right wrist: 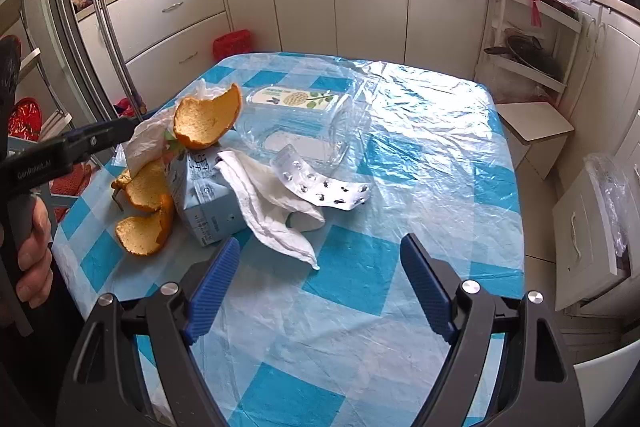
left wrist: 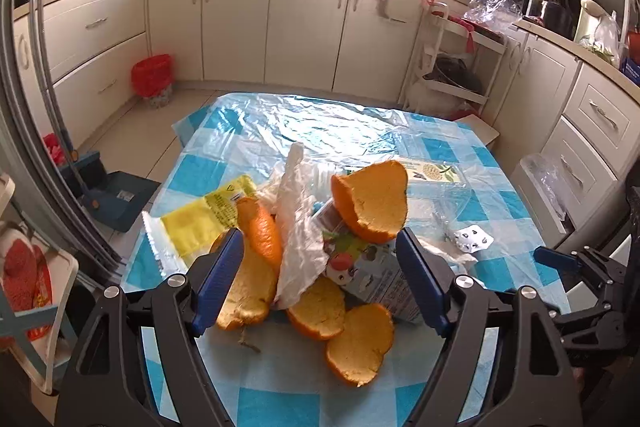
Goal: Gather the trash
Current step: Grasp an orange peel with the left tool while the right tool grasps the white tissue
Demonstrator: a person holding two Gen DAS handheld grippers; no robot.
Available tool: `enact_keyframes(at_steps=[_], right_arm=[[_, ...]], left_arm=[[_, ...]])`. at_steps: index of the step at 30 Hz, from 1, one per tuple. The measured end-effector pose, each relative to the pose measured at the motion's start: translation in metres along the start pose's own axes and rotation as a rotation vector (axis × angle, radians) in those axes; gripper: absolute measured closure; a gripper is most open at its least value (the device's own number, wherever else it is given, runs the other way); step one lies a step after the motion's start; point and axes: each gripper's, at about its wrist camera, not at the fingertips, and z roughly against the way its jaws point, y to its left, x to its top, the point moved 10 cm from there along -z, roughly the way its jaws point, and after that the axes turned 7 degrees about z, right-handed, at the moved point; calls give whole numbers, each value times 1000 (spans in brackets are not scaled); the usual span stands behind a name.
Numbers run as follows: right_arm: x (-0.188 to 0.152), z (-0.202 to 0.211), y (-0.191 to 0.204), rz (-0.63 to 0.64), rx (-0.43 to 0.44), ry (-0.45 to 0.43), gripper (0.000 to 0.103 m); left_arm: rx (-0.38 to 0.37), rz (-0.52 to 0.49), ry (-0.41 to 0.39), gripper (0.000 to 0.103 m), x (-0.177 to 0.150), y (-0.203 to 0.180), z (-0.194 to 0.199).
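A trash pile lies on the blue-checked table (right wrist: 420, 187): several orange peels (left wrist: 372, 203) (right wrist: 206, 121), a thin plastic bag (left wrist: 300, 227), a light-blue milk carton (left wrist: 376, 279) (right wrist: 204, 203) and a yellow wrapper (left wrist: 196, 223). My left gripper (left wrist: 320, 239) is open, its blue fingers straddling the peels, bag and carton without squeezing them. Beside the carton are a crumpled white tissue (right wrist: 272, 207), a silver blister pack (right wrist: 324, 191) (left wrist: 472, 239) and a clear plastic box (right wrist: 304, 119). My right gripper (right wrist: 320, 245) is open and empty, just short of the tissue.
A red-lined bin (left wrist: 152, 75) (right wrist: 232, 45) stands on the floor by the far cabinets. A blue dustpan (left wrist: 116, 195) and broom handle are left of the table. A small stool (right wrist: 532, 131) and a white plastic-lined bin (right wrist: 592, 227) are to the right.
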Motion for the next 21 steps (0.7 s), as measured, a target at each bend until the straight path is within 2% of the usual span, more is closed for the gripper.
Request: enact_keyframes(at_steps=[3, 5, 10, 13, 18, 19, 20, 21], right_arm=[[0, -8, 8, 19, 7, 15, 24], [0, -12, 11, 23, 17, 18, 24], [0, -19, 13, 23, 28, 25, 27], [-1, -24, 13, 17, 32, 34, 31], [0, -35, 19, 11, 62, 44, 44], [0, -38, 21, 10, 71, 46, 48], [0, -40, 22, 9, 78, 51, 57], [0, -43, 23, 6, 89, 60, 63]], left_arm=[[-39, -34, 2, 29, 12, -20, -9], [-23, -71, 12, 29, 17, -29, -20], [5, -53, 115, 30, 15, -27, -60], [11, -30, 165, 40, 10, -21, -76], [4, -54, 186, 66, 7, -21, -86], [3, -59, 187, 74, 7, -21, -87], [-1, -59, 189, 83, 8, -20, -87], [-13, -53, 191, 85, 9, -20, -87]])
